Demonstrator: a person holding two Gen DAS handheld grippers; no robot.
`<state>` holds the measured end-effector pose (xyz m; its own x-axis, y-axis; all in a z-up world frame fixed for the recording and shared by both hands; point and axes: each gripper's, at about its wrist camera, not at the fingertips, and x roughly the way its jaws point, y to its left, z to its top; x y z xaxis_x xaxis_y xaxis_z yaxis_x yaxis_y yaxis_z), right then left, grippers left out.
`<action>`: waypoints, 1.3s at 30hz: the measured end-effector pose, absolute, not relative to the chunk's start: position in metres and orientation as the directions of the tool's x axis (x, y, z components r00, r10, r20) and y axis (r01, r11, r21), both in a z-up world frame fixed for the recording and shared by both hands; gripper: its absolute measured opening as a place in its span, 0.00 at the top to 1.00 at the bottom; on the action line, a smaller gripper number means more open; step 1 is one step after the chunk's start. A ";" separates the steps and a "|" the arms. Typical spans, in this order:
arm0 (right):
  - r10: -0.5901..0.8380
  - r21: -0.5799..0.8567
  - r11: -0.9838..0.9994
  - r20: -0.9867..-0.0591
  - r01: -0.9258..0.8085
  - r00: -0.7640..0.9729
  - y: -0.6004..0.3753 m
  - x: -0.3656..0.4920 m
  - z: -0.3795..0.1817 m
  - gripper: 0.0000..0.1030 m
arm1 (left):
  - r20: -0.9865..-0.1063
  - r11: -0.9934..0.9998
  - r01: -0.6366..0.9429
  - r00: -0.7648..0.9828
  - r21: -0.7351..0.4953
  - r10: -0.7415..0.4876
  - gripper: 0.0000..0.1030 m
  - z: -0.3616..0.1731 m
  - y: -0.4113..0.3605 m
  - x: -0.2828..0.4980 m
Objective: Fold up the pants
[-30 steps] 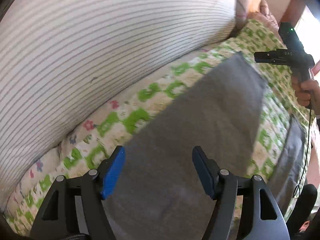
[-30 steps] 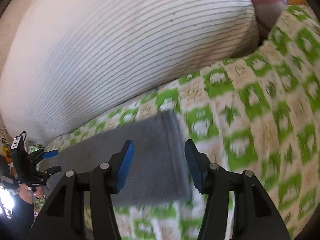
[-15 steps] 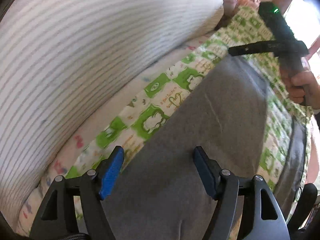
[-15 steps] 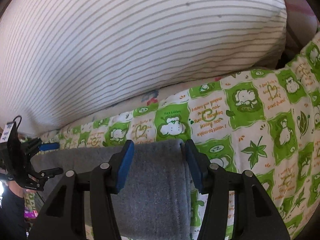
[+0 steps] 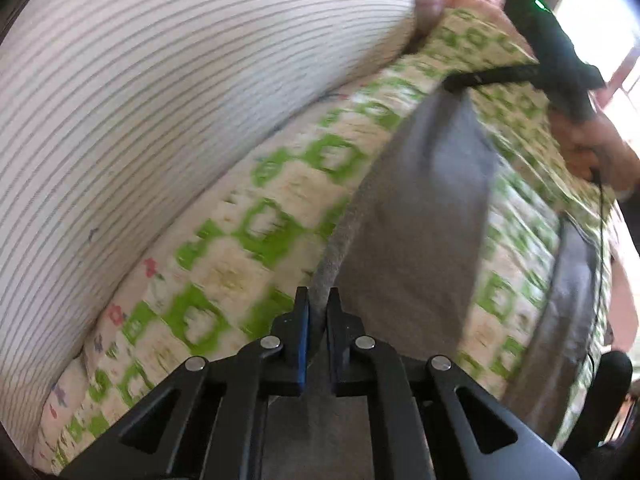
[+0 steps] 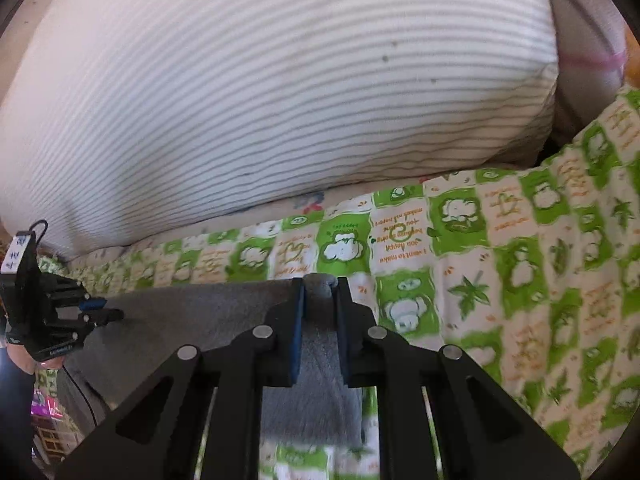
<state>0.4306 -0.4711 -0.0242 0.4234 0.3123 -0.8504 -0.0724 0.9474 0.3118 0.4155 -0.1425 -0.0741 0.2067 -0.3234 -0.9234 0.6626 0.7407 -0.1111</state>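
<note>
The left hand-held gripper (image 5: 318, 312) is clamped on the near edge of the grey pants (image 5: 420, 216), and the right hand-held gripper (image 6: 319, 300) pinches another corner. The pants lie on the green-patterned bedsheet (image 6: 520, 280), below a striped pillow (image 6: 260, 100).

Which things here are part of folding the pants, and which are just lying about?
Job:
grey pants, far edge pinched
left gripper, shut on them
right gripper, shut on them

Lying about:
striped pillow
green patterned sheet
</note>
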 end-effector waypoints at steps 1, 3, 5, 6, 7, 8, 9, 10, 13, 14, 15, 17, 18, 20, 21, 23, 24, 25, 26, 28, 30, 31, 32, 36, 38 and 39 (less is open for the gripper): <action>0.319 0.314 0.946 -0.847 -0.084 0.426 -0.472 0.425 -0.019 0.85 | -0.924 0.737 0.667 0.206 -0.108 -0.321 0.96 -0.072 -0.144 0.408; 0.334 0.319 0.941 -0.840 -0.109 0.428 -0.474 0.411 -0.009 0.85 | -0.923 0.729 0.677 0.207 -0.104 -0.324 0.96 -0.066 -0.146 0.387; 0.348 0.321 0.937 -0.835 -0.135 0.427 -0.477 0.390 0.000 0.85 | -0.918 0.721 0.684 0.210 -0.108 -0.337 0.96 -0.059 -0.148 0.366; 0.356 0.323 0.935 -0.833 -0.148 0.424 -0.478 0.377 0.004 0.85 | -0.916 0.721 0.684 0.208 -0.114 -0.343 0.96 -0.057 -0.149 0.357; 0.359 0.321 0.933 -0.834 -0.159 0.420 -0.479 0.365 0.006 0.85 | -0.914 0.719 0.684 0.204 -0.123 -0.350 0.96 -0.055 -0.148 0.347; 0.361 0.322 0.932 -0.834 -0.165 0.417 -0.479 0.355 0.008 0.85 | -0.911 0.718 0.683 0.202 -0.131 -0.358 0.96 -0.052 -0.145 0.337; 0.366 0.325 0.931 -0.834 -0.169 0.412 -0.481 0.345 0.010 0.85 | -0.909 0.719 0.681 0.200 -0.141 -0.367 0.96 -0.050 -0.145 0.326; 0.371 0.327 0.929 -0.835 -0.175 0.407 -0.482 0.333 0.010 0.85 | -0.906 0.720 0.677 0.197 -0.150 -0.374 0.96 -0.048 -0.146 0.318; 0.380 0.335 0.925 -0.835 -0.179 0.399 -0.491 0.295 0.011 0.85 | -0.895 0.725 0.665 0.196 -0.180 -0.402 0.96 -0.041 -0.149 0.288; 0.382 0.336 0.924 -0.835 -0.182 0.397 -0.494 0.284 0.012 0.85 | -0.890 0.724 0.662 0.194 -0.192 -0.413 0.97 -0.039 -0.152 0.277; 0.382 0.337 0.924 -0.836 -0.181 0.394 -0.494 0.275 0.010 0.85 | -0.886 0.725 0.658 0.192 -0.203 -0.422 0.97 -0.038 -0.155 0.268; 0.379 0.339 0.925 -0.842 -0.169 0.383 -0.504 0.256 0.006 0.85 | -0.878 0.726 0.649 0.185 -0.228 -0.441 0.96 -0.036 -0.163 0.249; 0.379 0.342 0.926 -0.844 -0.161 0.380 -0.509 0.249 0.004 0.85 | -0.875 0.726 0.647 0.187 -0.233 -0.447 0.97 -0.036 -0.167 0.241; 0.380 0.350 0.925 -0.842 -0.148 0.382 -0.517 0.234 -0.001 0.85 | -0.870 0.727 0.645 0.193 -0.235 -0.453 0.97 -0.037 -0.175 0.222; 0.381 0.353 0.924 -0.842 -0.144 0.382 -0.520 0.230 -0.003 0.85 | -0.871 0.730 0.642 0.192 -0.236 -0.451 0.97 -0.038 -0.179 0.215; 0.378 0.351 0.926 -0.843 -0.141 0.383 -0.522 0.218 -0.010 0.85 | -0.872 0.736 0.636 0.198 -0.233 -0.447 0.96 -0.045 -0.186 0.199; 0.378 0.352 0.926 -0.843 -0.139 0.384 -0.524 0.214 -0.012 0.85 | -0.872 0.740 0.630 0.200 -0.235 -0.446 0.97 -0.047 -0.188 0.193; 0.381 0.355 0.924 -0.838 -0.139 0.391 -0.525 0.208 -0.014 0.85 | -0.871 0.745 0.622 0.199 -0.242 -0.449 0.97 -0.050 -0.191 0.187; 0.387 0.362 0.922 -0.830 -0.140 0.401 -0.527 0.202 -0.015 0.85 | -0.869 0.750 0.614 0.205 -0.244 -0.450 0.97 -0.053 -0.193 0.179; 0.407 0.384 0.912 -0.811 -0.142 0.420 -0.531 0.191 -0.016 0.85 | -0.867 0.760 0.603 0.218 -0.241 -0.448 0.97 -0.056 -0.193 0.166; 0.433 0.412 0.899 -0.785 -0.148 0.443 -0.535 0.180 -0.015 0.85 | -0.861 0.768 0.588 0.225 -0.254 -0.456 0.97 -0.059 -0.193 0.158; 0.442 0.421 0.894 -0.772 -0.154 0.457 -0.538 0.172 -0.015 0.85 | -0.857 0.771 0.579 0.226 -0.264 -0.463 0.97 -0.060 -0.192 0.154; 0.453 0.432 0.888 -0.760 -0.158 0.466 -0.540 0.165 -0.016 0.85 | -0.852 0.777 0.569 0.236 -0.269 -0.468 0.97 -0.061 -0.192 0.148; 0.463 0.452 0.880 -0.744 -0.146 0.482 -0.546 0.142 -0.027 0.85 | -0.843 0.788 0.554 0.260 -0.269 -0.470 0.97 -0.065 -0.195 0.132; 0.474 0.470 0.869 -0.706 -0.153 0.526 -0.550 0.130 -0.023 0.85 | -0.837 0.793 0.556 0.286 -0.252 -0.467 0.97 -0.061 -0.195 0.126; 0.476 0.474 0.866 -0.687 -0.157 0.549 -0.551 0.126 -0.019 0.85 | -0.830 0.798 0.559 0.317 -0.227 -0.458 0.97 -0.057 -0.196 0.123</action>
